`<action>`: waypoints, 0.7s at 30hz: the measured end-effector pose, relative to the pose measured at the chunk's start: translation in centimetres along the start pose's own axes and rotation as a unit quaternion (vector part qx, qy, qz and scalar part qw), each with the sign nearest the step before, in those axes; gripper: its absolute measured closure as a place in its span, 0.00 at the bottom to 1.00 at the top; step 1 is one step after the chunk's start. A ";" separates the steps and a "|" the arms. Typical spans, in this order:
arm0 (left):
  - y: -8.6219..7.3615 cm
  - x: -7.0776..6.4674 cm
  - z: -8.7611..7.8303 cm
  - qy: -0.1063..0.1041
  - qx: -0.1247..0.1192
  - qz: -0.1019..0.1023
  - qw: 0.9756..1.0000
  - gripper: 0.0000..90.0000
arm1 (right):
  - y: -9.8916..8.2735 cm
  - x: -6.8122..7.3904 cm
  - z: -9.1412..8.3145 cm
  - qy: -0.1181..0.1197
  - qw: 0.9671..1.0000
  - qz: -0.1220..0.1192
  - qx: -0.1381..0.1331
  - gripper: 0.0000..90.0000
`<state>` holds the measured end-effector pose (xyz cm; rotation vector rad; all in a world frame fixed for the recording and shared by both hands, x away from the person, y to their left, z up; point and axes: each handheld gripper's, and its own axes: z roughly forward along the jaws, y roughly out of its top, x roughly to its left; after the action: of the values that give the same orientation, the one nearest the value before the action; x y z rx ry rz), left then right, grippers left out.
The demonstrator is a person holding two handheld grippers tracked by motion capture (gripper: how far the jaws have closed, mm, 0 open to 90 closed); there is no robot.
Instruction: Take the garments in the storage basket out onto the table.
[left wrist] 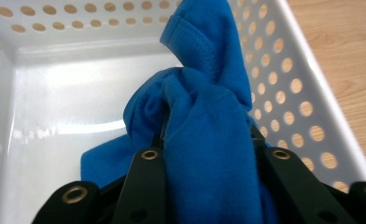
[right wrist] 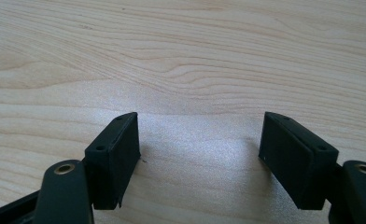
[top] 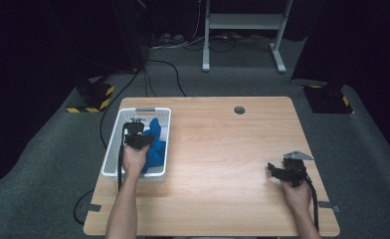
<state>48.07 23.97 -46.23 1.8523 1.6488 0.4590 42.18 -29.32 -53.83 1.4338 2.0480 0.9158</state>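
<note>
Gripping: your left gripper (left wrist: 209,154), jaws clamped on blue cloth (left wrist: 204,140) inside white basket (left wrist: 302,93); your right gripper (right wrist: 200,154), jaws wide, empty.

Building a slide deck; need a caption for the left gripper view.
Left tongs clamp bunched blue cloth above a white perforated basket.

Left gripper (top: 136,130): black body, black cable, brass-ringed rivet holes along two flat black jaw arms. Right gripper (top: 275,169): black, grey three-cornered plate on top, black cable, blocky matte pads (right wrist: 116,156). Forearms bare, no sleeves.
</note>
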 end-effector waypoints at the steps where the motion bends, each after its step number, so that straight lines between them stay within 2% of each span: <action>1: 0.1 0.0 -0.3 -0.001 -0.002 0.003 1.000 0.79 | 0.0 0.0 0.0 0.000 1.000 0.000 0.000 0.32; 8: 0.9 -0.1 -1.9 -0.008 -0.028 0.006 1.000 0.80 | 0.0 0.0 0.0 0.000 1.000 0.000 0.000 0.32; 14: 1.3 -0.4 -2.3 -0.012 -0.039 0.003 0.999 0.80 | 0.0 0.0 0.0 0.001 1.000 0.001 -0.001 0.32; 21: 1.7 -0.4 -3.7 -0.022 -0.055 0.002 0.998 0.80 | 0.0 0.0 0.0 0.001 1.000 0.001 -0.001 0.32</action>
<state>47.00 24.27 -42.32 1.7718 1.5596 0.4966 42.19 -29.36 -53.83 1.4359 2.0465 0.9200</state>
